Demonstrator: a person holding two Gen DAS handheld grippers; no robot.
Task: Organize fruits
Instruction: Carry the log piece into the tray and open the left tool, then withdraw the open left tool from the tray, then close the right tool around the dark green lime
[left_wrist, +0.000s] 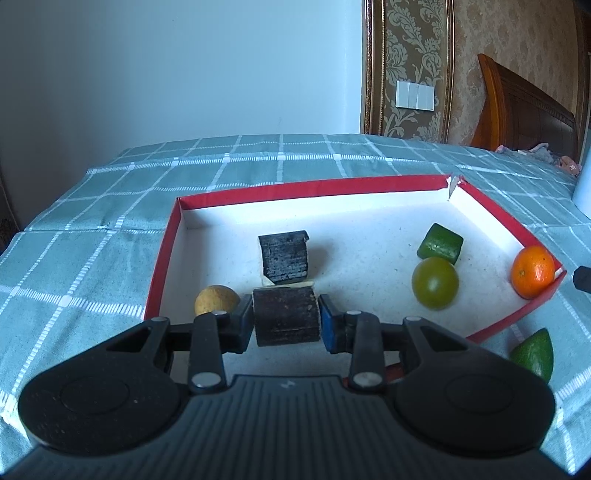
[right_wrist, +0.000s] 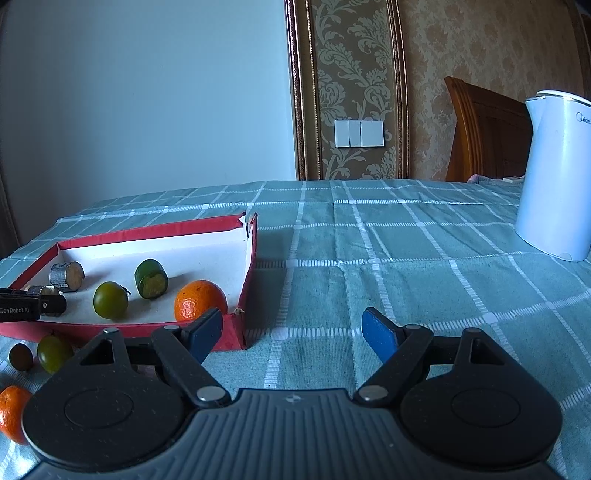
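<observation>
My left gripper (left_wrist: 286, 321) is shut on a dark cane chunk (left_wrist: 286, 310), held low over the near side of the red box (left_wrist: 295, 186). On the box's white floor lie a second dark chunk (left_wrist: 284, 258), a yellow fruit (left_wrist: 216, 300), a round green fruit (left_wrist: 435, 282), a green cut piece (left_wrist: 439, 243) and an orange (left_wrist: 533, 271). My right gripper (right_wrist: 291, 321) is open and empty over the cloth, just right of the box's near corner (right_wrist: 243, 328). A green fruit (right_wrist: 54, 352), a small brown fruit (right_wrist: 21, 356) and another orange (right_wrist: 13, 413) lie outside the box.
A white kettle (right_wrist: 554, 181) stands at the far right on the green checked tablecloth (right_wrist: 406, 258). The wall and a wooden headboard (right_wrist: 484, 129) are behind the table. The table's left edge drops off beyond the box.
</observation>
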